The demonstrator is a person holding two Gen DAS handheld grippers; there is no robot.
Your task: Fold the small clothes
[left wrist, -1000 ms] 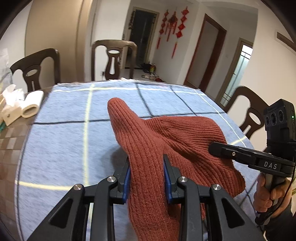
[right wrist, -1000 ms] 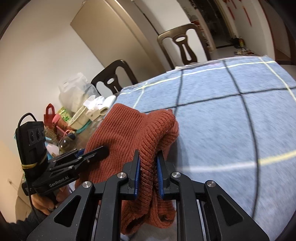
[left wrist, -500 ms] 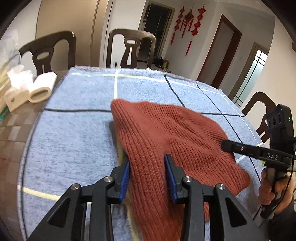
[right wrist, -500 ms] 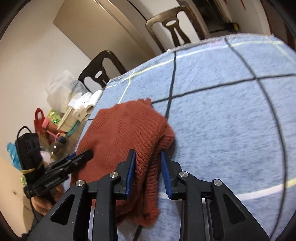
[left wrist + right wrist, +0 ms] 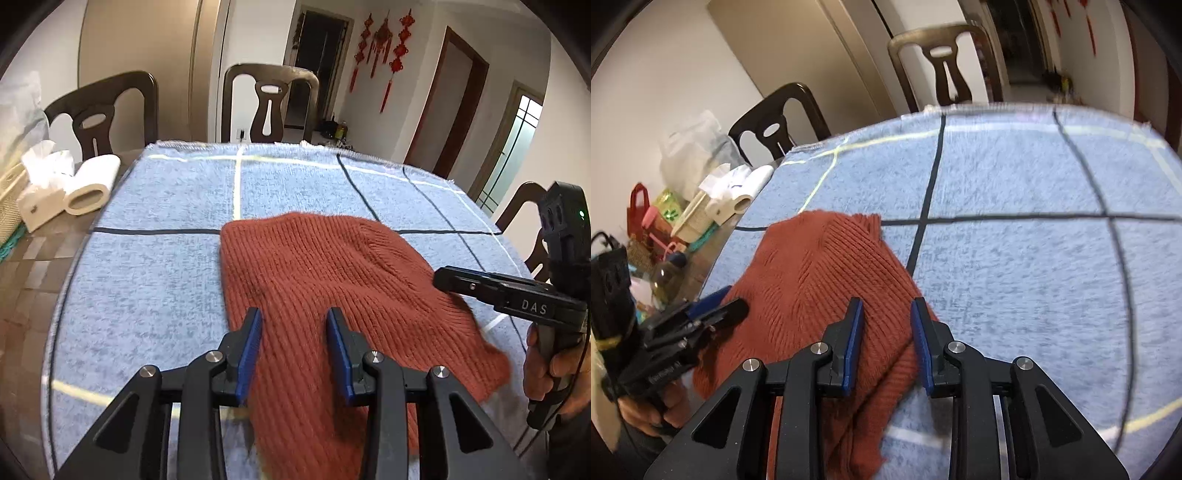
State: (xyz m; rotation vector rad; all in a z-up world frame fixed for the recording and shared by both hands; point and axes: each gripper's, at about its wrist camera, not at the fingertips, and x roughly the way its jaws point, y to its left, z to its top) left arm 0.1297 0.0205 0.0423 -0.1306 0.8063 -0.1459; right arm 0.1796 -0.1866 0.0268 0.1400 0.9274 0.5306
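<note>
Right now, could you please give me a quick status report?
Left gripper open, right gripper open, both over red knit garment. Garment flat on blue cloth. Nothing obstructing.

White capitals "DAS" stood on the black side of the right gripper [image 5: 439, 276] at the right edge of the left wrist view; lettering on the left gripper [image 5: 733, 306], lower left of the right wrist view, was too blurred to read.
</note>
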